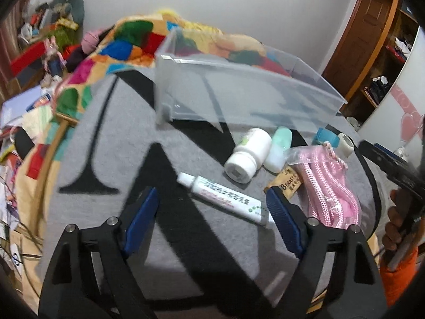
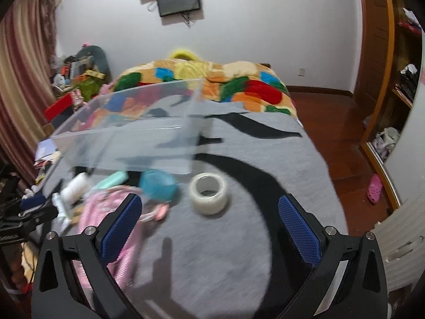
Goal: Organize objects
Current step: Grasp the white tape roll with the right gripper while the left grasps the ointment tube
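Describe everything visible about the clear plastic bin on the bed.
The clear plastic bin is a long, rectangular, open-topped box with see-through walls and a thin rim. It sits upright on the grey blanket and looks empty. The small items lie in front of it; the white bottle seems just clear of its wall. Neither gripper touches it.

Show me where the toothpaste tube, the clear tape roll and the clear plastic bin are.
toothpaste tube (image 1: 225, 198), left wrist view, middle of the tube body.
clear tape roll (image 2: 209, 193), right wrist view, top rim of the roll.
clear plastic bin (image 1: 239, 90), left wrist view, near side wall.
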Motion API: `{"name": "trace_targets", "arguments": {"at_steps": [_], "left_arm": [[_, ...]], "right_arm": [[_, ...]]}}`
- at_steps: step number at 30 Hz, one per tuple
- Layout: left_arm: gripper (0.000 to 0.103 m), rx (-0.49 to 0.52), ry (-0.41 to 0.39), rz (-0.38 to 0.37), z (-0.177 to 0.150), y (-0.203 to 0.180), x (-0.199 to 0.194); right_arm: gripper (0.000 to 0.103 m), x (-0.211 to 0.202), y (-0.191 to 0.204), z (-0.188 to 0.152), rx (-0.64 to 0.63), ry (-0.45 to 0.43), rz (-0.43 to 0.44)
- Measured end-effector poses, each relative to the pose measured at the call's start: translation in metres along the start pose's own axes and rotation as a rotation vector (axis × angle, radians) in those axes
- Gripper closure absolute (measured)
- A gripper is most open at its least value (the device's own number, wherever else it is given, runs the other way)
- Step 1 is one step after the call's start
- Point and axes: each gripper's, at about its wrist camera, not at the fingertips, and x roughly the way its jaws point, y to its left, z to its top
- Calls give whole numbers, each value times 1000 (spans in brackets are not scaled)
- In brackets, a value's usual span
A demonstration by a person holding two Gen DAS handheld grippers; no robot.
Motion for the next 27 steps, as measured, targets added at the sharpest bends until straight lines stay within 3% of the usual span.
{"name": "trace_targets", "arguments": {"at_steps": [3, 9, 11, 14, 21, 27], "left_arm": [[24, 24, -15, 31, 1, -8, 5], [50, 71, -46, 84, 0, -14, 9], [67, 83, -58, 96, -3, -13, 6], [85, 92, -66, 98, -5, -7, 2], [88, 102, -102, 98, -8, 1, -17], [89, 102, -199, 83, 10, 2, -47]], "right_arm": [[10, 17, -8, 6, 8, 34, 1], [35, 41, -7, 10, 12, 98, 49], [50, 46, -5, 10, -1, 107, 53], [67, 49, 0, 7, -12, 120, 64], [67, 28, 1, 5, -16, 59, 58], [67, -3, 7, 17, -28, -15, 81]]}}
